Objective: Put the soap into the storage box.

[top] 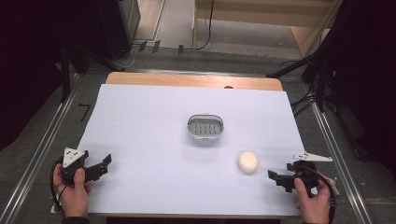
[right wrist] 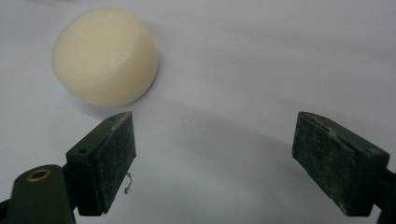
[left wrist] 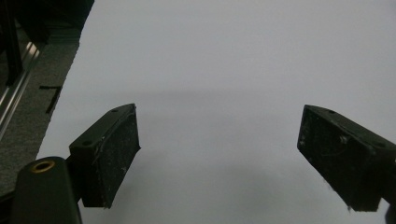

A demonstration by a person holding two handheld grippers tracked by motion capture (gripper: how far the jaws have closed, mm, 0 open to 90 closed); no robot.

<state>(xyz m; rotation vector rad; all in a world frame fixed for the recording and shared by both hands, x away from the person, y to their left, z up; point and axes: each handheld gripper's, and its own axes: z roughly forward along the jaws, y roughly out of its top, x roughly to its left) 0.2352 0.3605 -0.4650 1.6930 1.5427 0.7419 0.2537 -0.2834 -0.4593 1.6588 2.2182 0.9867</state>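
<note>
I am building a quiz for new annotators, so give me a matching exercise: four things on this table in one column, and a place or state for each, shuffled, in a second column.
Things:
1. soap bar
2. soap dish
3. left gripper
4. right gripper

Places or states:
A. grey, empty, near the middle of the white sheet
B. open, at the near left corner, nothing between its jaws
C. cream, round, lying flat on the sheet, right of centre
D. open, at the near right, aimed toward the cream bar

Pairs: 1-C, 2-A, 3-B, 4-D

L gripper (top: 105, 163) & R gripper (top: 275, 178): both wide apart, hand-held, low.
</note>
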